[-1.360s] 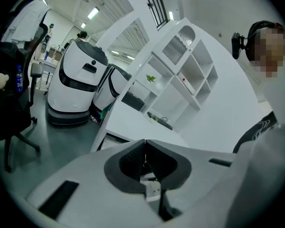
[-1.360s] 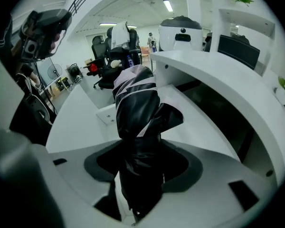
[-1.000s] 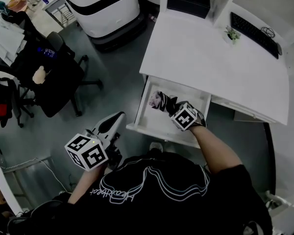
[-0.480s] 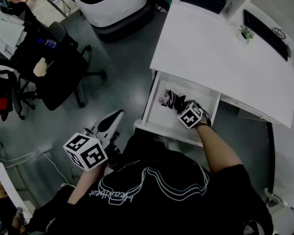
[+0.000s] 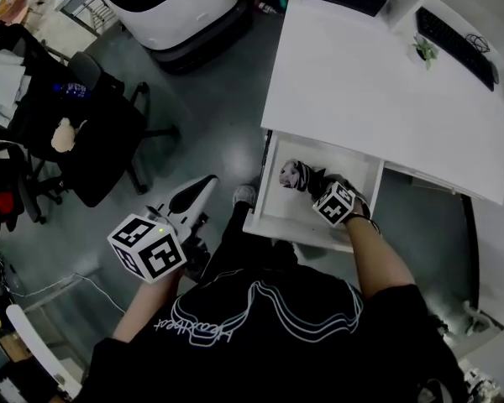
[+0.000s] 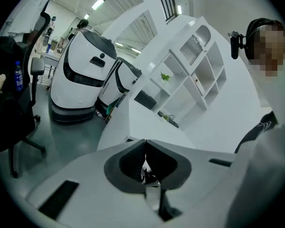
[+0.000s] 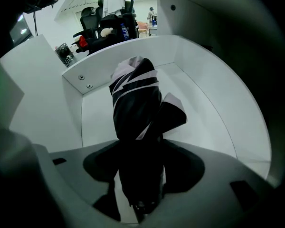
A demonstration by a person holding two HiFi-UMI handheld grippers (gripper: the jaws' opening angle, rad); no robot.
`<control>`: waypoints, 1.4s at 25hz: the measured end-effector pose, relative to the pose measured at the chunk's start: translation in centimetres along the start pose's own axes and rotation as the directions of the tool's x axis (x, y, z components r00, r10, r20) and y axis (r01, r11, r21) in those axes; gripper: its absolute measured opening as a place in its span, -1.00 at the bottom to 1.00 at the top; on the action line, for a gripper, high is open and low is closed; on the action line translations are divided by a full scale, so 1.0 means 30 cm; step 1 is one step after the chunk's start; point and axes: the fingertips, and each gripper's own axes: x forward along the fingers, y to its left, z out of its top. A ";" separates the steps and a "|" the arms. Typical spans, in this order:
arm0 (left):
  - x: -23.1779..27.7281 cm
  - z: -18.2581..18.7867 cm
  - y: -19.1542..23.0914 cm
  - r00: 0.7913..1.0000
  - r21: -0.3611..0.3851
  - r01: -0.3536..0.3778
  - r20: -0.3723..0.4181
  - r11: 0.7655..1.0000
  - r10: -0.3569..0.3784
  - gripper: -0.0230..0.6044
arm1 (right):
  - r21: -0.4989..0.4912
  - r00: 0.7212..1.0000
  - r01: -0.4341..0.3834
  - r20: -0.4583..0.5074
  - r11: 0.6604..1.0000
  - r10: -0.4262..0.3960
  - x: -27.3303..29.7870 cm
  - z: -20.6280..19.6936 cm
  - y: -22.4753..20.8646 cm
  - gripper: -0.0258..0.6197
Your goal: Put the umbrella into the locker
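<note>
The folded black umbrella (image 5: 296, 175) with pale patterned patches lies inside the open white drawer (image 5: 273, 212) under the desk. My right gripper (image 5: 317, 188) points steeply down into the drawer. The umbrella (image 7: 135, 99) fills the gap between its jaws, which still touch it while they are opening (image 7: 141, 144). The umbrella's far end rests toward the drawer's back corner (image 7: 85, 82). My left gripper (image 5: 207, 185) hangs left of the drawer over the grey floor, jaws shut and empty (image 6: 145, 141).
The white desk (image 5: 370, 82) carries a keyboard (image 5: 454, 44) and a small plant (image 5: 426, 51). A white machine (image 5: 168, 7) stands behind, and a black office chair (image 5: 92, 133) is at the left. A shoe (image 5: 244, 194) shows beside the drawer front.
My right gripper has sunk lower into the drawer with the umbrella. My left gripper has drifted a little across the floor beside the drawer.
</note>
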 end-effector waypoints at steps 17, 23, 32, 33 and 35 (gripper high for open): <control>0.027 -0.003 -0.119 0.998 0.059 0.064 -0.013 0.996 -0.063 -0.91 | 0.140 0.951 -0.094 0.306 0.986 0.047 -0.275 0.133 0.001 0.30; 0.006 -0.021 -0.262 0.994 0.115 0.106 0.024 0.988 -0.109 -0.91 | 0.240 0.738 -0.120 0.671 0.963 -0.075 -0.695 0.242 0.027 -0.25; -0.030 -0.041 -0.602 0.959 0.236 0.251 0.068 0.939 -0.274 -0.91 | 0.270 0.421 -0.271 0.896 0.924 -0.139 -1.277 0.198 0.149 -0.91; -0.034 -0.050 -0.647 0.951 0.268 0.277 0.057 0.923 -0.303 -0.91 | 0.251 0.394 -0.258 0.909 0.933 -0.136 -1.330 0.189 0.172 -0.91; -0.041 -0.073 -0.735 0.937 0.339 0.319 0.027 0.885 -0.348 -0.91 | 0.212 0.355 -0.217 0.926 0.953 -0.125 -1.426 0.174 0.224 -0.91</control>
